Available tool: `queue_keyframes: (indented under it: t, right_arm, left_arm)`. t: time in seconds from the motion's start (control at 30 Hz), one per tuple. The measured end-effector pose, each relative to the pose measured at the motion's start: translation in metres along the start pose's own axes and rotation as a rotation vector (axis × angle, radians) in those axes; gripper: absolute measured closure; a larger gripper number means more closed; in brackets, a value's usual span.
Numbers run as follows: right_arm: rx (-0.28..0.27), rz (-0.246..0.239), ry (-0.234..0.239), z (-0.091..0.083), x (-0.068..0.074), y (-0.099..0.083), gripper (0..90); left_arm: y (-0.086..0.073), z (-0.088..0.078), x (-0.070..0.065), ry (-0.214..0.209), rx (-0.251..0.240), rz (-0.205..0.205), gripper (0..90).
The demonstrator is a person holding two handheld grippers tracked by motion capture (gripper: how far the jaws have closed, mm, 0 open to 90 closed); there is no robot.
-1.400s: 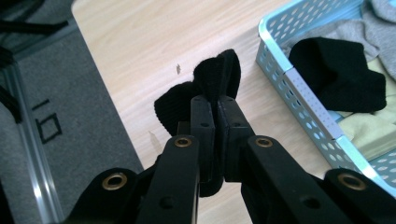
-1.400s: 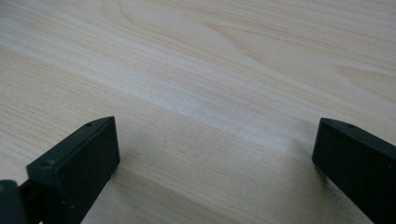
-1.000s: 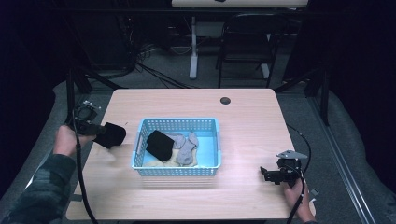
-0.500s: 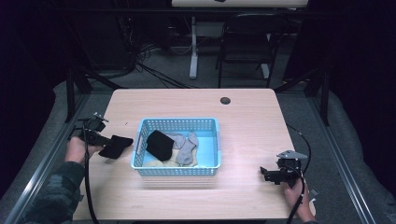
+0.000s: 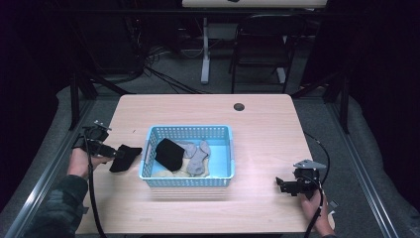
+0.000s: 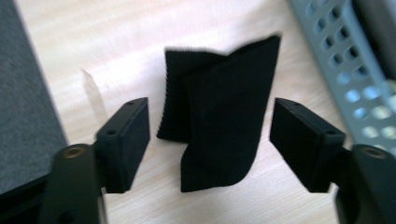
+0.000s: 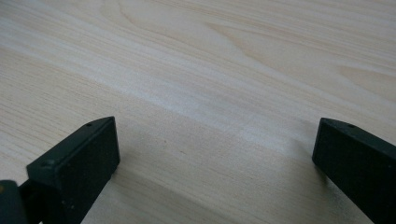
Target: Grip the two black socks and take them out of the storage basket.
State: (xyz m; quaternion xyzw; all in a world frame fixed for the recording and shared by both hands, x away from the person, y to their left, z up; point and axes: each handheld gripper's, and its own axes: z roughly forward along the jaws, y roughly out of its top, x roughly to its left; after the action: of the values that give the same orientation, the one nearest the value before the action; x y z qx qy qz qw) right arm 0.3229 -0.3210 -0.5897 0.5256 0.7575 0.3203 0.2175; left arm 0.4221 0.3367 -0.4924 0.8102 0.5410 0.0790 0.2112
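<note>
**Two grippers parted, one black sock laid beside the basket**

Two pairs of jaws are seen standing apart. Those of the left gripper (image 6: 210,140) have just been opening, and in the left gripper view a wide gap is shown between the two black pads (image 6: 128,140), neither of which presses on anything. Between them, a little beyond the tips, the black sock (image 6: 219,126) is seen lying folded on the wood, free of both pads. In the high view the same left gripper (image 5: 119,152) is held low near the table's left edge, with the black sock (image 5: 126,157) just past its tips, flat on the table (image 5: 267,119) and close beside the left wall of the blue basket (image 5: 190,130); whether cloth and basket touch cannot be told.

The jaws of the right gripper (image 7: 215,154) are likewise spread wide over bare wood, with nothing between them. In the high view the right gripper (image 5: 283,184) is held near the table's front right corner, well apart from the basket, its tips turned toward the basket's right wall.

Inside the basket, which stands near the middle of the table, a second black piece of cloth (image 5: 169,153) is propped in the left half, two grey socks (image 5: 198,157) are laid beside it, and a pale one (image 5: 166,173) is tucked along the front wall. A small dark round hole (image 5: 239,106) is set near the table's far edge.
</note>
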Motion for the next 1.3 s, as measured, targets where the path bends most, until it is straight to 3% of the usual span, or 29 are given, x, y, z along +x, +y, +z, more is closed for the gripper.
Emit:
queue_keyframes:
  t: [0.13,0.2,0.23,0.3,0.43,0.53,0.7,0.87,1.3]
  right_arm:
    - [0.000,0.000,0.000,0.000,0.000,0.000,0.0]
    - [0.001,0.000,-0.001,0.000,0.000,0.000,0.0]
    - [0.000,0.000,0.000,0.000,0.000,0.000,0.0]
    - [0.000,0.000,0.000,0.000,0.000,0.000,0.0]
    - [0.000,0.000,0.000,0.000,0.000,0.000,0.0]
    - [0.001,0.000,0.000,0.000,0.000,0.000,0.0]
    - [0.001,0.000,-0.001,0.000,0.000,0.000,0.0]
    - [0.001,0.000,0.000,0.000,0.000,0.000,0.0]
    - [0.000,-0.001,0.001,0.000,0.000,0.000,0.0]
  left_arm:
    - [0.007,-0.020,-0.004,0.003,-0.053,0.015,21.3]
    - [0.017,-0.037,-0.015,-0.001,-0.094,0.036,19.2]
    - [0.017,-0.037,-0.015,-0.001,-0.094,0.036,17.0]
    - [0.027,-0.047,-0.031,-0.012,-0.116,0.076,13.0]
    - [0.040,-0.051,-0.055,-0.021,-0.126,0.135,3.7]
    - [0.049,-0.049,-0.070,-0.035,-0.126,0.170,1.8]
    - [0.057,-0.042,-0.088,-0.042,-0.134,0.196,0.0]
    - [0.068,-0.027,-0.109,-0.082,-0.111,0.218,0.9]
    - [0.078,0.005,-0.135,-0.127,-0.047,0.243,9.8]
